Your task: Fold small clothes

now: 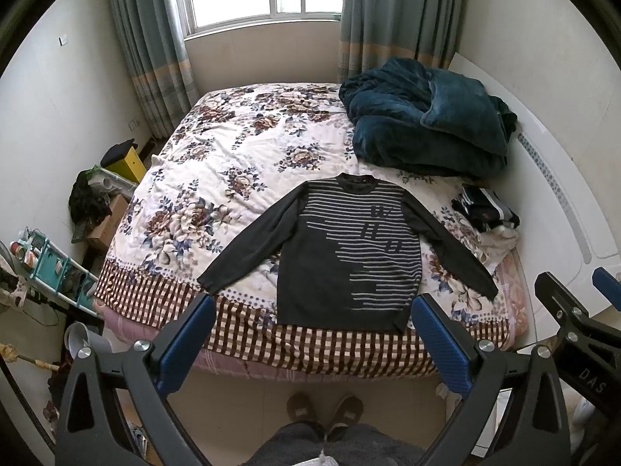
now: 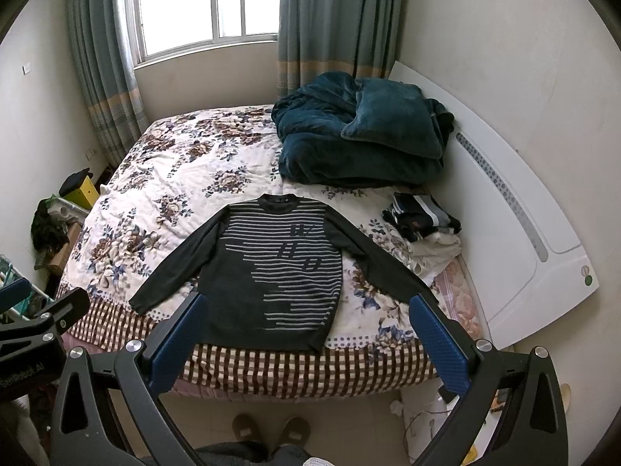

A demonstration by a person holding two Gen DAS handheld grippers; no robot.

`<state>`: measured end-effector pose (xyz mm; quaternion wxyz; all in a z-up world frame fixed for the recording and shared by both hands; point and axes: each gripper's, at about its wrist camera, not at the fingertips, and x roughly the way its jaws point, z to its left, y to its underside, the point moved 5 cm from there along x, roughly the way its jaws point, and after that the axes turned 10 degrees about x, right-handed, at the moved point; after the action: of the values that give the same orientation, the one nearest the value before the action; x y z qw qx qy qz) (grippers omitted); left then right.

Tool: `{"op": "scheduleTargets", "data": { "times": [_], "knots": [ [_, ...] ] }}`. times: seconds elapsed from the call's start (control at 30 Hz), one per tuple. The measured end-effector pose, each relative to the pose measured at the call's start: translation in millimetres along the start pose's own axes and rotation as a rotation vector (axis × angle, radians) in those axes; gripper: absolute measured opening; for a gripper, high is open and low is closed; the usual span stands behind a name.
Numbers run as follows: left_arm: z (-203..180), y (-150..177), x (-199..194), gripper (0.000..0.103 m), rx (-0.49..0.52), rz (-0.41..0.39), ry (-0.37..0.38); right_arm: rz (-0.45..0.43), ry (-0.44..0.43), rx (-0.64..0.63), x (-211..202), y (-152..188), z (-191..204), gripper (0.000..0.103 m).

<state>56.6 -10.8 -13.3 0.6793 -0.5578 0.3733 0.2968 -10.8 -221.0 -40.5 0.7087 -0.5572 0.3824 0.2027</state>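
A dark grey long-sleeved sweater [image 1: 345,256] [image 2: 279,272] with pale stripes lies flat and face up on the floral bed cover [image 1: 217,163] [image 2: 163,178], sleeves spread, hem near the bed's front edge. My left gripper [image 1: 312,306] hovers open above the front edge, its blue pads [image 1: 186,345] wide apart and holding nothing. My right gripper [image 2: 306,305] is likewise open and empty, held above the hem. Each gripper's side shows in the other's view.
A crumpled teal blanket [image 1: 423,128] [image 2: 361,132] lies at the bed's far right. A small pile of folded clothes [image 1: 489,213] [image 2: 425,221] sits right of the sweater by the white headboard [image 2: 524,213]. Boxes and clutter [image 1: 104,194] crowd the floor on the left. A person's slippers [image 1: 324,411] stand below.
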Motion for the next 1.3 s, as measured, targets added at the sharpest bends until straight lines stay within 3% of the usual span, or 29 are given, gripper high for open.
{"op": "scheduleTargets", "data": {
  "times": [1.3],
  "knots": [
    [6,-6,-1,0.103,-0.003,-0.039,-0.025,-0.004,0.002,0.016,0,-9,9,0.103]
  ]
}}
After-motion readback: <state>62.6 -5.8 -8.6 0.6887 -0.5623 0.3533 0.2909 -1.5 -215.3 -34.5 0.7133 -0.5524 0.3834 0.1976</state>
